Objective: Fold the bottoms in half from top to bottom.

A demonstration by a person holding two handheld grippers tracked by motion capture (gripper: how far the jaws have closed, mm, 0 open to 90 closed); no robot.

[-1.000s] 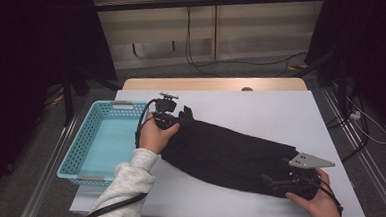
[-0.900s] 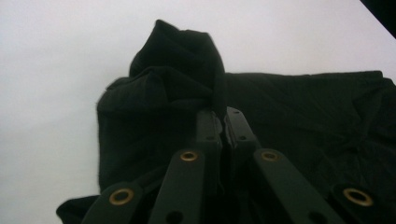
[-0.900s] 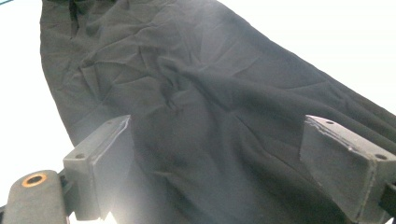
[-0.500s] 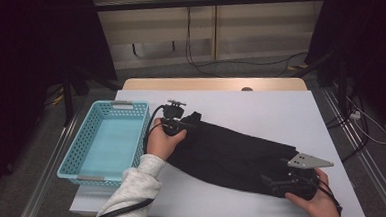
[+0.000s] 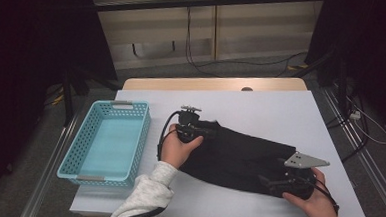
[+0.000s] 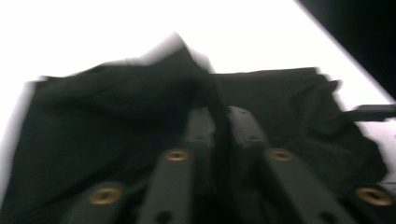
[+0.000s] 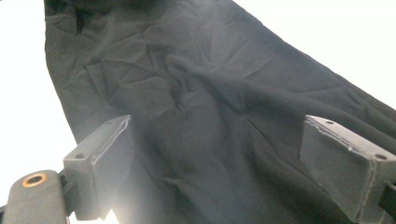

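A blue basket (image 5: 106, 141) stands at the table's (image 5: 281, 113) left edge. Just right of it, the left hand-held gripper (image 6: 218, 122) is clenched on a fold of the black cloth (image 5: 243, 158) lying mid-table. Farther right, the right hand-held gripper (image 7: 215, 154) is released, jaws wide over the cloth's end. A one-sided pull could drag and bunch the cloth, or slip the thin fold free.

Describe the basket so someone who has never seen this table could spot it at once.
Start from the white table and go to its left edge. There sits the light blue basket, a rectangular plastic tray with perforated walls, left of the black cloth. It is the one coloured thing on the table.
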